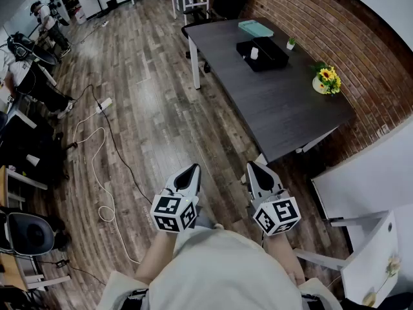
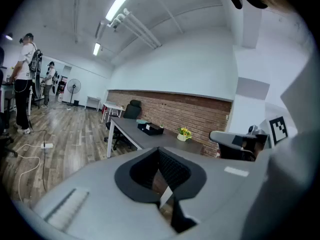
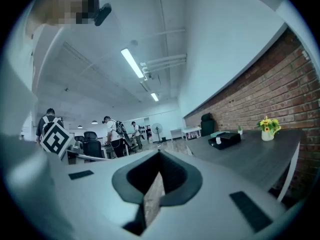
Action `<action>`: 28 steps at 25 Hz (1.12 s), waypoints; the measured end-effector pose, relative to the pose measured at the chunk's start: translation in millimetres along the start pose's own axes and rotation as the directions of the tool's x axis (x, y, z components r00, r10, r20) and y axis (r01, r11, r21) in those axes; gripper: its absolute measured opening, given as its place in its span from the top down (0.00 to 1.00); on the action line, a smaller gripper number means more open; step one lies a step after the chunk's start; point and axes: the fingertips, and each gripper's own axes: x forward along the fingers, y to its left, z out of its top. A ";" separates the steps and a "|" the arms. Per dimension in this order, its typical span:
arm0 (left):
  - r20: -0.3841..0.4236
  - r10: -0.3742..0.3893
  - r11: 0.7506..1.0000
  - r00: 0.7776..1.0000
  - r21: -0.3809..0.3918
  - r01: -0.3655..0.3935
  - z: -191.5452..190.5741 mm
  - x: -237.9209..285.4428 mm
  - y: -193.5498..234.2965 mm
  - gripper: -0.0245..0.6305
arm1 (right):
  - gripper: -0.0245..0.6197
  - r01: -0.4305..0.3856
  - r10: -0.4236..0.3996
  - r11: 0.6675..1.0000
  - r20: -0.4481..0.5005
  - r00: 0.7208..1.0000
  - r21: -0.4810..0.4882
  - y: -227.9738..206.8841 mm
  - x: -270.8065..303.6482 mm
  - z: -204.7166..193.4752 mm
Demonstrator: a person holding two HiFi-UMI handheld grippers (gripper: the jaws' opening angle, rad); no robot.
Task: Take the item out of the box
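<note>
A black open box (image 1: 262, 53) lies on the far part of a dark grey table (image 1: 277, 108), with a small white item (image 1: 254, 53) standing in it. The same box shows small in the left gripper view (image 2: 151, 129) and in the right gripper view (image 3: 225, 140). Both grippers hang close to my body over the wooden floor, well short of the table. My left gripper (image 1: 190, 173) is shut with nothing in it. My right gripper (image 1: 255, 168) is shut too, empty, near the table's front corner.
A mint-green flat thing (image 1: 256, 26) lies behind the box, a tiny potted plant (image 1: 291, 43) beside it. A vase of yellow flowers (image 1: 326, 81) stands at the table's right edge by the brick wall. White cables (image 1: 97, 166) trail on the floor. People (image 1: 45, 21) stand far left.
</note>
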 end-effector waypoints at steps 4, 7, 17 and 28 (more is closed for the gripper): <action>0.003 -0.004 1.000 1.000 0.010 0.004 -4.4 -11.7 -14.9 0.95 | 0.96 0.013 -0.013 1.000 0.017 1.000 -0.008 1.1 -18.5 6.1; 0.005 -0.004 1.000 1.000 0.021 0.004 -5.6 -16.2 -24.3 0.95 | 0.96 0.015 -0.015 1.000 0.019 1.000 -0.017 0.5 -28.0 8.1; 0.019 -0.017 1.000 1.000 0.001 0.017 -7.0 -18.5 -31.6 0.94 | 0.96 0.023 -0.028 0.997 -0.055 0.998 -0.077 -5.2 -31.1 -7.7; 0.035 -0.029 0.999 0.999 -0.013 0.029 7.5 25.7 -7.9 0.60 | 0.49 -0.004 0.002 0.999 -0.066 0.998 -0.034 -30.8 1.5 -10.2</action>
